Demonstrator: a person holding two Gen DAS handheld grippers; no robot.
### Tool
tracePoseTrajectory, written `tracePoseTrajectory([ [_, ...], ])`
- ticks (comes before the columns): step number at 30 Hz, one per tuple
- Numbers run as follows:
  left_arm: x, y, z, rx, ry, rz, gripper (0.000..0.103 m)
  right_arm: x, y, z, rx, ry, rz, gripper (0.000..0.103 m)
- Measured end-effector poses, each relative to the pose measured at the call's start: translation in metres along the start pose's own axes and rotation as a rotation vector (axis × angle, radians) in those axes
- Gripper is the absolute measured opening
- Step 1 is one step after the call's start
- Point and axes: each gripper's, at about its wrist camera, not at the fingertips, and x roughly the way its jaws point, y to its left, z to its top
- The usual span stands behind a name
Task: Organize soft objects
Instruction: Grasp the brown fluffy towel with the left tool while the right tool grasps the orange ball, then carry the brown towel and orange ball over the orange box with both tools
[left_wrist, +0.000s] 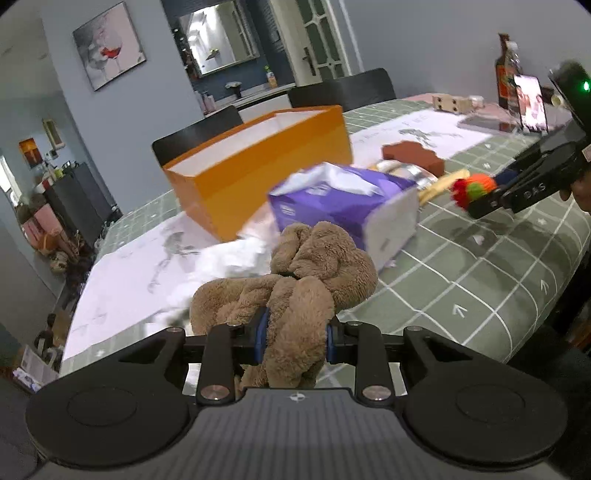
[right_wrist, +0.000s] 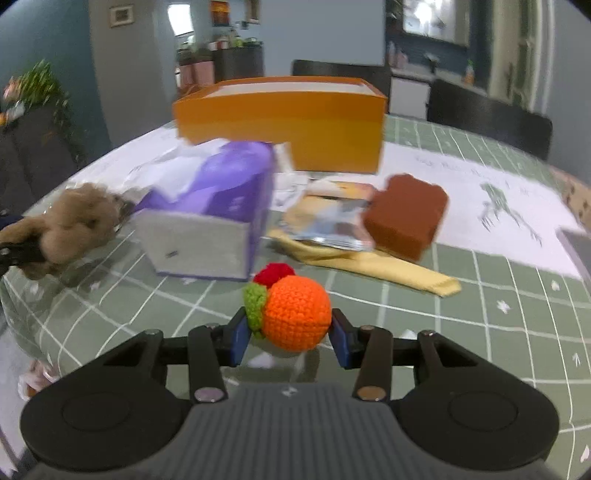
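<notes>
A green checked worktop (right_wrist: 461, 317) carries an open orange box (right_wrist: 280, 122) at its far side. The left gripper (left_wrist: 295, 338) pinches a brown plush toy (left_wrist: 295, 280) and the right gripper (right_wrist: 291, 338) pinches an orange crocheted ball (right_wrist: 295, 314). The box lies ahead of both, beyond a purple tissue pack (right_wrist: 221, 206), seemingly nearer the left.

The purple tissue pack (right_wrist: 218, 206) stands right before the open orange box (right_wrist: 284, 129), blocking a straight path from the near side. To its right, the brown sponge (right_wrist: 404, 216), foil packets (right_wrist: 328, 225) and yellow cloth (right_wrist: 373, 264) crowd the tablecloth (right_wrist: 461, 314); nearer ground lies bare.
</notes>
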Motion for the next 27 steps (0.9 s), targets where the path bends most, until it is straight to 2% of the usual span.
tracePoseTrajectory([
  [3, -0.014, 0.023, -0.001, -0.048, 0.009, -0.016, 0.033, -0.006, -0.016, 0.005, 0.071, 0.001, -0.041, 0.045],
  [5, -0.021, 0.036, -0.008, -0.071, 0.023, 0.000, 0.033, -0.002, -0.011, 0.007, 0.052, 0.039, -0.008, 0.045],
  [9, -0.026, 0.065, -0.029, -0.122, 0.071, 0.037, 0.033, -0.010, -0.012, 0.016, 0.029, 0.045, -0.053, 0.045],
  [13, -0.022, 0.092, -0.037, -0.138, 0.104, 0.066, 0.033, -0.027, -0.011, 0.033, -0.050, 0.069, -0.050, 0.045],
  [15, -0.016, 0.107, -0.034, -0.140, 0.117, 0.070, 0.033, -0.031, -0.016, 0.043, -0.066, 0.108, -0.005, 0.045],
  [18, -0.007, 0.125, -0.027, -0.125, 0.129, 0.083, 0.033, -0.022, -0.027, 0.056, -0.091, 0.174, 0.014, 0.045],
  [21, 0.004, 0.146, -0.017, -0.119, 0.137, 0.094, 0.033, -0.006, -0.045, 0.065, -0.087, 0.227, 0.004, 0.045],
  [27, 0.046, 0.186, 0.012, -0.085, 0.186, 0.116, 0.033, 0.025, -0.077, 0.095, -0.099, 0.280, -0.044, 0.045],
])
